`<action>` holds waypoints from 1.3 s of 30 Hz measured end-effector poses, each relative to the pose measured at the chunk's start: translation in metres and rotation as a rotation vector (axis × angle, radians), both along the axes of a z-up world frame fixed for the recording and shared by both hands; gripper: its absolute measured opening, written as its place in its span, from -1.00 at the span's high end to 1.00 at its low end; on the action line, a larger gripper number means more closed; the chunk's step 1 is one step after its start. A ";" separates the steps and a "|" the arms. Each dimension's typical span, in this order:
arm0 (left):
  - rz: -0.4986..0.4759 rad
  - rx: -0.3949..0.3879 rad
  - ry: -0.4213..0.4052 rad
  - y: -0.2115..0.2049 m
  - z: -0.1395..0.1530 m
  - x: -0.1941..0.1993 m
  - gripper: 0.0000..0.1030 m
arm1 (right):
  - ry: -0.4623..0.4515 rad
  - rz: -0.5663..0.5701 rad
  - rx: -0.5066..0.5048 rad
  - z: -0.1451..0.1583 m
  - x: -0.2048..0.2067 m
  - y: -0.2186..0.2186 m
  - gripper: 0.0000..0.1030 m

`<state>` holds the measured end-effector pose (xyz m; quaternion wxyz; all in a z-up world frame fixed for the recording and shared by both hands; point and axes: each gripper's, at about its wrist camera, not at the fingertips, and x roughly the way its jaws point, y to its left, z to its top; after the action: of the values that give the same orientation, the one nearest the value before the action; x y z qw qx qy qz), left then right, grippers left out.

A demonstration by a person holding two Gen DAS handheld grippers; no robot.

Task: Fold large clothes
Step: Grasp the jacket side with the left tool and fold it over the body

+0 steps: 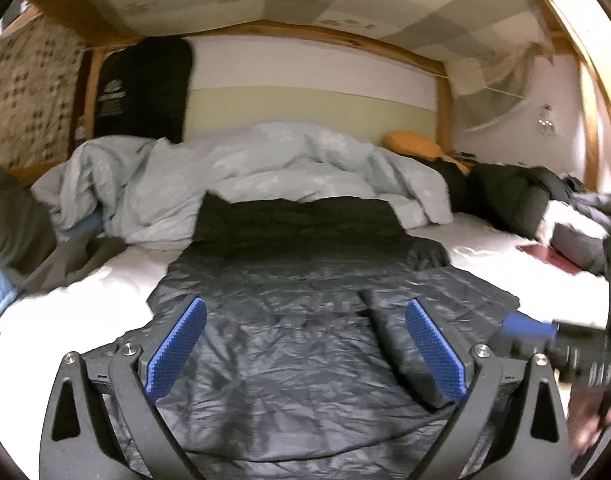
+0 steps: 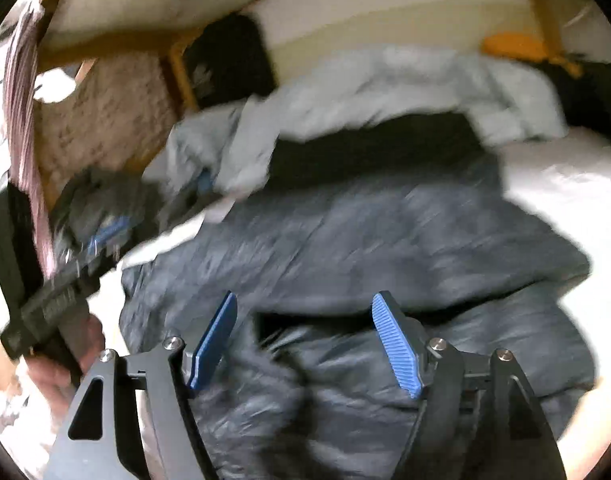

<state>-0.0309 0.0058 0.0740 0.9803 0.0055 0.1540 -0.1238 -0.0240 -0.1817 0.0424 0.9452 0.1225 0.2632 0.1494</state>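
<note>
Dark puffer jacket (image 1: 297, 344) spread flat on the white bed sheet (image 1: 85, 292), both grippers open over it, nothing held

Jacket looks light, puffy & slick w/ crinkled shell, so I'd expect it to slide and spring back; I'd pinch a hem or sleeve edge, not the fat middle. My left gripper (image 1: 305, 344) hovers over the near part, jaws wide apart, empty. Right gripper (image 2: 305, 340) also spread wide & empty over a bunched, partly folded-over section of the jacket (image 2: 345, 248). Left view is sharp: shows a sleeve (image 1: 389, 344) lying across the body, plus the right gripper's blue tip at the edge. Right view is blurred but shows my hand (image 2: 65, 364) on the left tool. Behind: pale blue duvet (image 1: 241, 176), orange pillow (image 1: 413, 144)
</note>
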 end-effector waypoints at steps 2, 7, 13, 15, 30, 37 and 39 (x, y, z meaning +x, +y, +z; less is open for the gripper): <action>-0.047 0.045 -0.011 -0.018 0.003 -0.005 -0.93 | -0.018 -0.122 0.016 0.010 -0.002 -0.030 -0.39; -0.176 0.243 0.008 -0.092 0.007 -0.004 -0.93 | 0.002 -0.482 0.135 0.020 0.000 -0.130 -0.39; -0.352 0.462 0.073 -0.204 -0.005 0.013 -0.89 | 0.010 -0.704 0.142 0.027 -0.010 -0.203 -0.39; -0.400 0.538 0.114 -0.242 -0.012 0.023 -0.84 | 0.011 -0.724 0.163 0.027 -0.014 -0.217 -0.39; -0.305 0.611 0.353 -0.328 -0.065 0.112 0.27 | 0.051 -0.686 0.199 0.013 -0.010 -0.238 -0.39; -0.170 0.397 0.307 -0.237 -0.025 0.109 0.64 | 0.051 -0.623 0.138 0.014 -0.001 -0.218 -0.39; -0.119 0.374 0.295 -0.211 -0.018 0.106 0.65 | 0.058 -0.593 0.112 0.013 0.004 -0.206 -0.39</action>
<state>0.0756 -0.2055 0.0561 0.9201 0.1777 0.3150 -0.1503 -0.0201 -0.3881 0.0557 0.9314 0.2501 0.2345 -0.1222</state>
